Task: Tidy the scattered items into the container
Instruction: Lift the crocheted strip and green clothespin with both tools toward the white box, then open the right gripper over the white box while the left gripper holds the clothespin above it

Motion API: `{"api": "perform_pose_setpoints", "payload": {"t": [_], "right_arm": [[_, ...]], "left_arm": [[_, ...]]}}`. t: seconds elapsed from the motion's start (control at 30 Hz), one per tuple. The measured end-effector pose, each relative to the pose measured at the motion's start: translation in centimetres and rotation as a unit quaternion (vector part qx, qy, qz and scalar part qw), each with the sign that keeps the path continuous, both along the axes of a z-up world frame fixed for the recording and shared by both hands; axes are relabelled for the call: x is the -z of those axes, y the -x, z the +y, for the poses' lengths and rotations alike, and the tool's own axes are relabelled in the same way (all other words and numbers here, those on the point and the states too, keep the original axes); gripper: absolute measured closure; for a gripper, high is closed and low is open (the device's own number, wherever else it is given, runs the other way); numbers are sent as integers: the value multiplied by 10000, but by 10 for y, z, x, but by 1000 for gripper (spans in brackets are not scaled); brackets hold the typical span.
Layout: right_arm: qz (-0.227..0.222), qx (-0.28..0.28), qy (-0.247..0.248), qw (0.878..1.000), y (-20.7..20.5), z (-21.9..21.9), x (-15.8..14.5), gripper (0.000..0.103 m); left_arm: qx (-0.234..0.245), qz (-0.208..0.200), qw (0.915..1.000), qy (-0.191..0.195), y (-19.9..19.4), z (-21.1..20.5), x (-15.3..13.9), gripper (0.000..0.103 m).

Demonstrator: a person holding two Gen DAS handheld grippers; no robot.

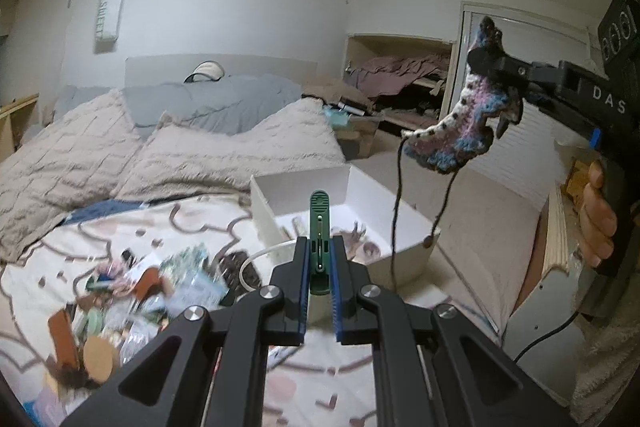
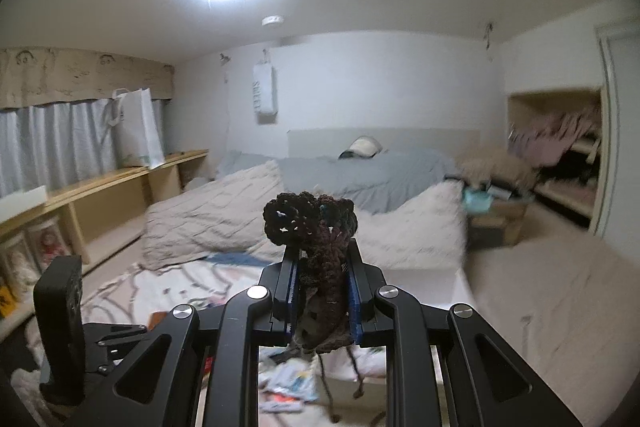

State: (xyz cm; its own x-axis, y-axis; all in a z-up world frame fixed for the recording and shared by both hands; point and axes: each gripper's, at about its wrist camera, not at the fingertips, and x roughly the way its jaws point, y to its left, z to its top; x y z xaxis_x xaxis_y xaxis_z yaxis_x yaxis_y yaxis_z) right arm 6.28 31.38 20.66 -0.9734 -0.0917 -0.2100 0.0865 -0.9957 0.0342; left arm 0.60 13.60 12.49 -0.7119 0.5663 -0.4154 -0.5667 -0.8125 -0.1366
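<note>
My left gripper (image 1: 320,259) is shut on a green clip (image 1: 319,227) and holds it upright just in front of the white container (image 1: 404,227), which sits on the patterned bedspread. My right gripper (image 1: 486,67) is shut on a crocheted multicolour piece (image 1: 456,131) with dangling dark strings, held high above and right of the container. In the right wrist view the crocheted piece (image 2: 316,227) fills the shut right gripper (image 2: 322,267) and looks dark. A pile of scattered small items (image 1: 120,295) lies on the bedspread to the left.
Beige duvet and pillows (image 1: 120,147) lie behind the pile. A few small items (image 1: 356,239) lie inside the container. A white cable loop (image 1: 256,259) lies beside it. An open closet (image 1: 400,83) stands at the back right. A beige mattress edge (image 1: 480,219) runs to the right.
</note>
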Motion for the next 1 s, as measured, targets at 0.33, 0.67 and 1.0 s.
{"api": "perform_pose_setpoints", "payload": {"t": [0.33,0.67,1.0], "right_arm": [[44,600,-289,9978,59,34,-23,82],[-613,983,-356,9926,142,72,12,82],[-1249,1446,-728,9789,227,91,84,82]], "left_arm": [[170,180,9997,-3,47,59,-16,93],[178,-120,9997,-67,107,101,5,93],[163,-674,9976,-23,159,121,52,93]]}}
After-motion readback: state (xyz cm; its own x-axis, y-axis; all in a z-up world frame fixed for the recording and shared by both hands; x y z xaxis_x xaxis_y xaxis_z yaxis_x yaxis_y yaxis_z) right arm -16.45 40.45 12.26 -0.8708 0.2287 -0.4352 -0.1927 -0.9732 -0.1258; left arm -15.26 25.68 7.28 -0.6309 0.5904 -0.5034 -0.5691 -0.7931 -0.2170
